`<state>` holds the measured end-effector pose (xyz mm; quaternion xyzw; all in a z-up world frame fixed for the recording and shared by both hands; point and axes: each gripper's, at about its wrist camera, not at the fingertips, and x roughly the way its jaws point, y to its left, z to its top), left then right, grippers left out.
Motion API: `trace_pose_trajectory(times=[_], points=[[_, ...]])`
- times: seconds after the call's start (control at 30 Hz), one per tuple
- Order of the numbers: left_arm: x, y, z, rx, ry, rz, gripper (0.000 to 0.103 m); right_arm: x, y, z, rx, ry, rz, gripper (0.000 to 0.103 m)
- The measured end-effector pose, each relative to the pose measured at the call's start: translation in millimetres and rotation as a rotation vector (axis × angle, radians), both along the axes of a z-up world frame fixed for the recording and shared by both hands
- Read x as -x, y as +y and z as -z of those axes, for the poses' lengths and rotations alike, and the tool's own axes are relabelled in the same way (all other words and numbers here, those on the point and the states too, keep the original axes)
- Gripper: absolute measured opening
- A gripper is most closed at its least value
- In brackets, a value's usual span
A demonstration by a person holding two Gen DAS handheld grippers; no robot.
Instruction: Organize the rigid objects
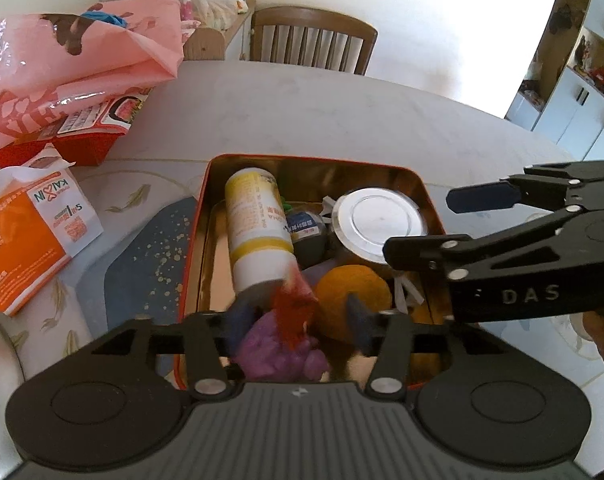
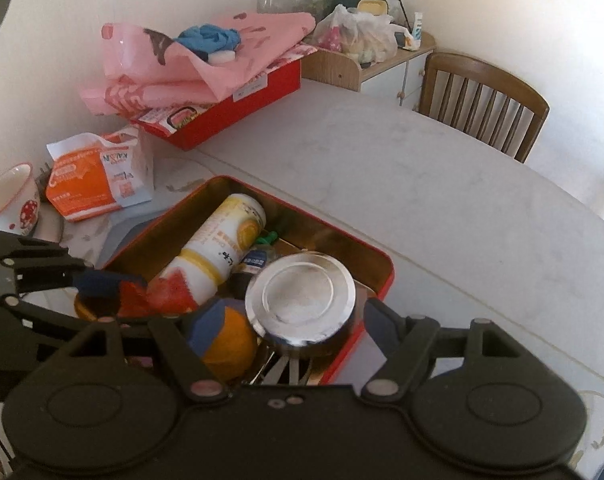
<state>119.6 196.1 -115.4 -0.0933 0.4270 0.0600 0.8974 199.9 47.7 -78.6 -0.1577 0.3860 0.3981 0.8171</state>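
Currently, both grippers are angled steeply down over a red-rimmed, gold-lined tin (image 1: 422, 188) that sits on a pale table (image 1: 342, 112). The left gripper (image 1: 297, 320) is held at the tin's near edge with its blue-padded fingers (image 1: 360, 320) parted. A red crinkled piece (image 1: 295, 312) is seen between them, blurred, and no pad is shown pressing on it; whether it is touched cannot be told. A purple lump (image 1: 277, 356) lies just below it in the tin's near corner.

The right gripper (image 2: 289, 322) is held over the tin's near right part, its fingers (image 2: 205, 328) spread wide. Between them are framed an orange ball (image 2: 229, 340) and a shiny round metal lid (image 2: 302, 300), neither visibly pinched. In the left wrist view this gripper is seen entering from the right, its fingertips above the tin's right rim.

A white and yellow bottle (image 1: 253, 228) lies on its side along the tin's left part. A small dark jar (image 1: 308, 232) is wedged between bottle and lid.

Left of the tin, an orange and white packet (image 1: 25, 232) rests on the table. Farther off, a pink plastic bag (image 1: 77, 64) is draped over a red box (image 2: 229, 116). A wooden chair (image 1: 314, 40) stands at the table's far edge.
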Motion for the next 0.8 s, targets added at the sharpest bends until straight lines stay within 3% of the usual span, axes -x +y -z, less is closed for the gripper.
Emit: trace_pose_trajectory(times=[0.47, 0.8], points=[[22.2, -11.7, -26.4, -0.021, -0.084, -0.004, 0.071, 25.9, -42.3, -39.2, -0.153, -0.006, 0.031, 0.086], [45.0, -23.8, -51.5, -0.035, -0.171, -0.002, 0.082, 53.8, -75.1, -58.7, -0.261, -0.033, 0.052, 0.103]])
